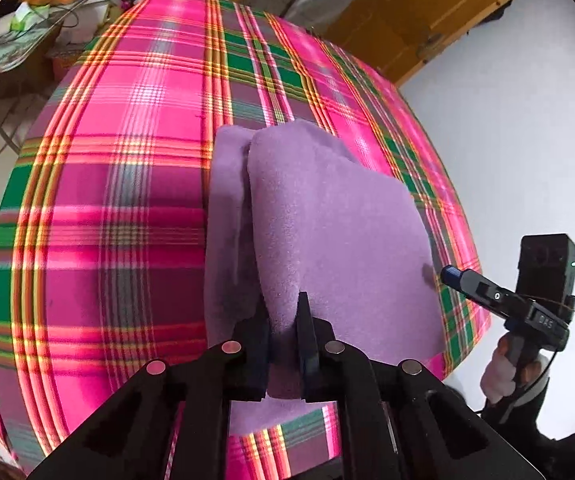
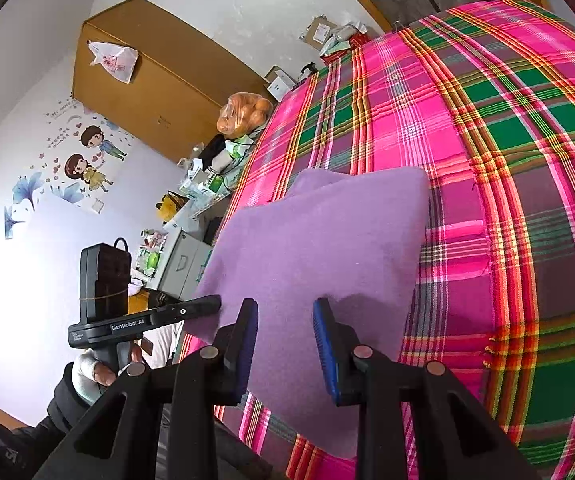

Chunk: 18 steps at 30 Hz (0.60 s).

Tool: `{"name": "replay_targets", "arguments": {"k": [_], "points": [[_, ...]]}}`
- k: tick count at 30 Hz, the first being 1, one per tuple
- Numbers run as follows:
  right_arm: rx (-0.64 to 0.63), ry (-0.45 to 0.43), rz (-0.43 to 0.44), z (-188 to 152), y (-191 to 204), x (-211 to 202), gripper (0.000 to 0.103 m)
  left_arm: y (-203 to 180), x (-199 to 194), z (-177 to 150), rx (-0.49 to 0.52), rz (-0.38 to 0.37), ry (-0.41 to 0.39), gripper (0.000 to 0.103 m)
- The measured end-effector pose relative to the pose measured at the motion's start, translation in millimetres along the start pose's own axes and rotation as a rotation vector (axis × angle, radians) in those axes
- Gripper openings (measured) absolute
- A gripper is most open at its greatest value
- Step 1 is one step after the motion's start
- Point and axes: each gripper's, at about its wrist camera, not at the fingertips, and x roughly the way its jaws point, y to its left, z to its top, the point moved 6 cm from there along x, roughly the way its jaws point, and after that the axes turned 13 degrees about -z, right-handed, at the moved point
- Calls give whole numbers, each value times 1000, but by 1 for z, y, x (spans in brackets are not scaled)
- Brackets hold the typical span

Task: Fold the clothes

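Fuzzy lilac cloth (image 1: 327, 220), plaid bedcover (image 1: 127, 160)

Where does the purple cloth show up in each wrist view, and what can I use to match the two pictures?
Left wrist view: the purple cloth fills the centre and runs down to the bottom, its near fold pinched in the left tool.
Right wrist view: centre to lower middle, a flat slab at the bed's edge, with the right tool open just over its near part.
Shared landmark: the pink and green plaid bedspread under the cloth, also at.
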Motion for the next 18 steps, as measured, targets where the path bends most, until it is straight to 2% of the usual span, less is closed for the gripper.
{"name": "replay_targets", "arguments": {"k": [5,9,11,15,18], "points": [[14,17,0,-2,-7,7,30,19,12,-11,-55,15,65,10],[9,21,2,-2,-5,9,30,17,10,-11,-29,24,64,10],[10,17,3,0,-5,10,30,17,12,-13,-8,16,89,11],[0,-10,-3,3,-3,10,30,21,5,-8,-24,12,83,21],[-25,-41,-25,7,-2,9,30,17,-9,-3,5,51,38,24]]}}
